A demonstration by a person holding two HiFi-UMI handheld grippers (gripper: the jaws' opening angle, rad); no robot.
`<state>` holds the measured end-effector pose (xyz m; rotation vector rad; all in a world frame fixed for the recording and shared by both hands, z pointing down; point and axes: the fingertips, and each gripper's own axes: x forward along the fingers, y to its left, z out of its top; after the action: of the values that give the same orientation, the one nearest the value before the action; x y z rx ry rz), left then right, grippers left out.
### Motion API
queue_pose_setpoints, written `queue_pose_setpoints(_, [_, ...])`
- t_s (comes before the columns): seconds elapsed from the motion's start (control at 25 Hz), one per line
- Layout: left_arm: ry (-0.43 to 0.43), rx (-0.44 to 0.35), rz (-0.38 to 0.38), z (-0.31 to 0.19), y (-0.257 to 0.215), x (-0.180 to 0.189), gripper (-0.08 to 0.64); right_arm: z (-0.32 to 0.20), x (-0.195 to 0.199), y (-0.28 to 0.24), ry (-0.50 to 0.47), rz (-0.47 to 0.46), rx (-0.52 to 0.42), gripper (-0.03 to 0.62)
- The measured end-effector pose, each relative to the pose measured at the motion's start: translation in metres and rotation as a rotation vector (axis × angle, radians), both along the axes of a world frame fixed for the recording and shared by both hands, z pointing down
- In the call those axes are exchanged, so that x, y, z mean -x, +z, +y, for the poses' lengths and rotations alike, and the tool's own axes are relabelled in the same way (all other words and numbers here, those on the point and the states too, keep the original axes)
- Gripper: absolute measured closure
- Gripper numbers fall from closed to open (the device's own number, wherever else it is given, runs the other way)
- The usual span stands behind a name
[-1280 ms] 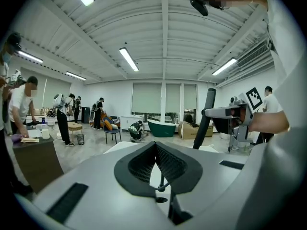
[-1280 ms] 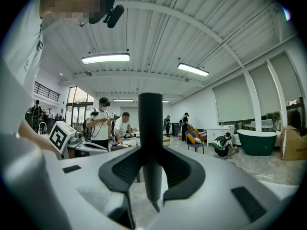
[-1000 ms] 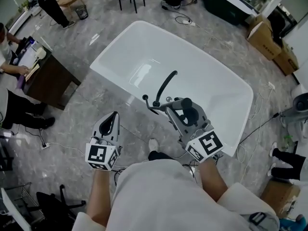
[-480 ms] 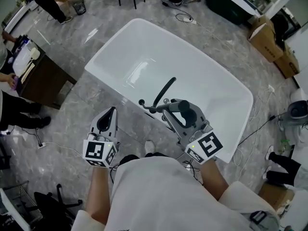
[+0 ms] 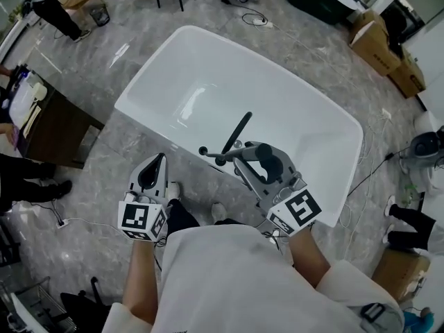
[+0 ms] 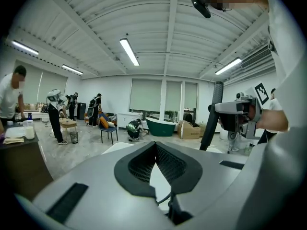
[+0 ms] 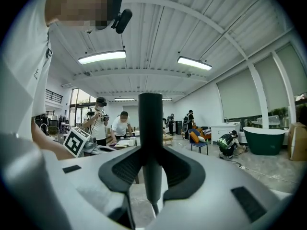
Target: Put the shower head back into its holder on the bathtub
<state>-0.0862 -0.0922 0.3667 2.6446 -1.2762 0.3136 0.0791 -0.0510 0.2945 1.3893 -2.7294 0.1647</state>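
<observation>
Head view: right tongs (image 5: pixel 229 155) clamped on the shower head (image 5: pixel 237 132), mid-frame over the bathtub's (image 5: pixel 173 44) near rim. We note the tub's left corner sits farther left than a second ago.
Left gripper view: left tongs (image 6: pixel 154 145) closed, empty.
Right gripper view: shower head upright in the grip, unchanged.

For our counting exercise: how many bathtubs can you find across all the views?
2. A glossy white freestanding bathtub lies just ahead of the person; a dark green bathtub stands by the far wall. Others may be hidden.
</observation>
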Motion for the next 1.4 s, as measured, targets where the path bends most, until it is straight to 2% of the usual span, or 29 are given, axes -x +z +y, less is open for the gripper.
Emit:
queue_pose_setpoints(0.12, [0.065, 0.008, 0.006, -0.022, 0.005, 0.002, 0.549, -0.010, 0.005, 0.004, 0.056, 0.003, 0.016, 0.449])
queue_pose_setpoints(0.32, [0.205, 0.021, 0.002, -0.063, 0.006, 0.003, 0.549, -0.022, 0.014, 0.005, 0.206, -0.010, 0.045, 0.449])
queue_pose_setpoints(0.6, [0.350, 0.037, 0.009, -0.102, 0.007, -0.007, 0.549, -0.040, 0.021, 0.005, 0.319, 0.005, 0.065, 0.449])
queue_pose_setpoints(0.76, [0.439, 0.057, 0.017, -0.117, 0.017, -0.002, 0.549, -0.054, 0.038, 0.010, 0.387, 0.012, 0.071, 0.450])
queue_pose_setpoints(1.0, [0.575, 0.096, 0.017, -0.114, 0.030, -0.010, 0.549, -0.051, 0.040, 0.014, 0.499, -0.005, 0.083, 0.449])
queue_pose_setpoints(1.4, [0.702, 0.129, 0.008, -0.106, 0.050, -0.013, 0.549, -0.041, 0.054, 0.021, 0.585, 0.024, 0.098, 0.449])
